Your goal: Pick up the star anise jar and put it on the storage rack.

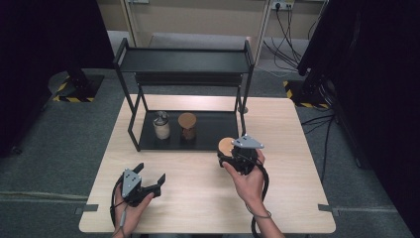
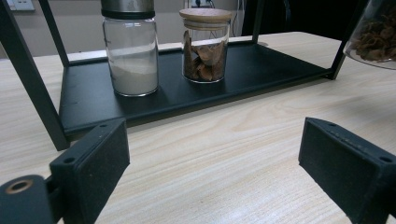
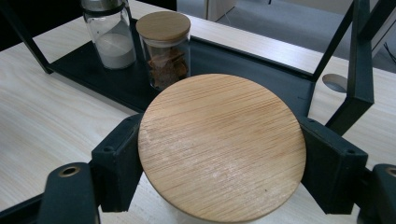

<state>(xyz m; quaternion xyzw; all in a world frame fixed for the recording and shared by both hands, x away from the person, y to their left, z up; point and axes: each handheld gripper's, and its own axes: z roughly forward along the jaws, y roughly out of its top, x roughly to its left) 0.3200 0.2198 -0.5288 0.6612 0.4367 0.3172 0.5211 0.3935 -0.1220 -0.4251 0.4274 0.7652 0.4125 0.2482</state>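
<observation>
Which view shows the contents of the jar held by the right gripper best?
The left gripper view: the held jar shows brown dried pieces through its glass. The right gripper view shows its wooden lid from above, hiding the contents. The high view shows a small lid disc beside the right gripper.

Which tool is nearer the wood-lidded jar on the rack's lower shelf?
Right. The right tool, shut on another jar, sits just off the shelf's front right edge, close to the wood-lidded jar. The left tool is open, farther back near the table's front left.
</observation>
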